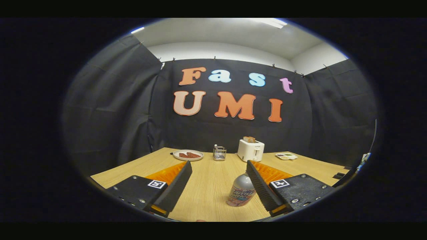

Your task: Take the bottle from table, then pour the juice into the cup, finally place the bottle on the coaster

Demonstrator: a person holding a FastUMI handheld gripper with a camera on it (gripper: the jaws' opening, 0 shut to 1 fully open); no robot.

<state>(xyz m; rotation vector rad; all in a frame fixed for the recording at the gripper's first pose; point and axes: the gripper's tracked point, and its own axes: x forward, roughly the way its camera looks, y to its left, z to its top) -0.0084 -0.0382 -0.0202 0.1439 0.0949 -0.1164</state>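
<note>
- Between the fingers of the hand-held gripper (218, 188), close against the inner face of the right one, stands the bottle (241, 192); whether it touches that finger cannot be told.
- Gripper state: spread wide, nothing held. A broad gap lies between the left finger and the bottle.
- Bottle: upright on the bench (210, 186), small, rounded shoulders narrowing to a neck that is hidden behind the right fingertip. Body looks silvery with a printed wrap on the lower half.
- Handling, judged: likely a light plastic bottle with a smooth, somewhat slick wall that may flex under pressure. Its narrow base suggests it could tip if nudged from one side.
- Where to grip, judged: across the straight, labelled mid-body, below the shoulder curve, centred between the fingers so both faces meet it together.
- Finger faces show fine ridges, which should help against slip.
- Bench: pale wood grain, flat, matt.
- At the far edge, well apart from the bottle: a round plate (188, 155) with reddish-brown food, a small wire rack (219, 153), a boxy white toaster (251, 150) with bread in its slot, and a shallow white tray (286, 156).
</note>
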